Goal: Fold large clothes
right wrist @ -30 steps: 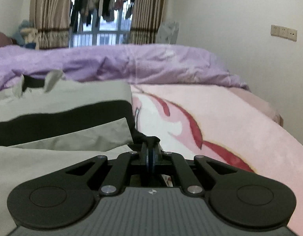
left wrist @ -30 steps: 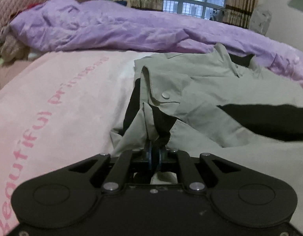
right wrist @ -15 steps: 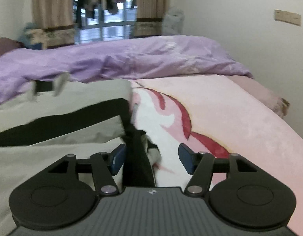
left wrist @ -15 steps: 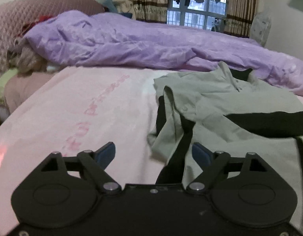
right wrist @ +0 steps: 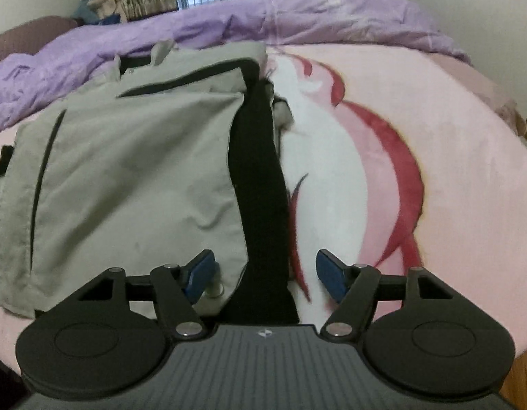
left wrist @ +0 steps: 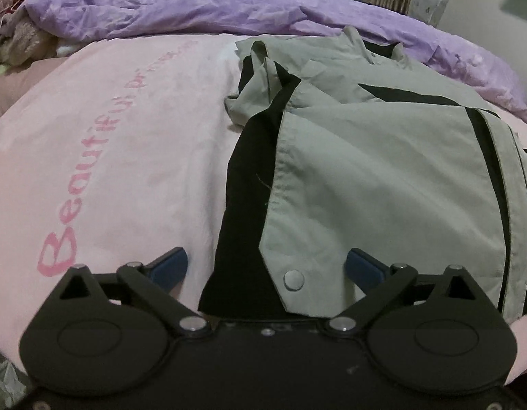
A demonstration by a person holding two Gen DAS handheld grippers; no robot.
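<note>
The grey-and-black jacket [left wrist: 383, 171] is laid on the pink blanket [left wrist: 109, 157] near the bed's near edge, its long axis running away toward the purple duvet [left wrist: 195, 7]. Its near hem corners are straddled by the opening left tool [left wrist: 267, 266] and right tool [right wrist: 265, 275], nothing gripped. "Beautiful" is legible on the blanket.

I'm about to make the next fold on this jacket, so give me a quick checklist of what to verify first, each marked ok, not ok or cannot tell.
1. Left gripper free of cloth: ok, jaws opening, jacket hem lies between them unpinched.
2. Right gripper free: ok, jaws opening over the black strip.
3. Jacket lies flat: not ok, sleeve bunched at the far left.
4. Side edges straight: ok.
5. Jacket clear of purple quilt: cannot tell, collar lies close to it.
</note>
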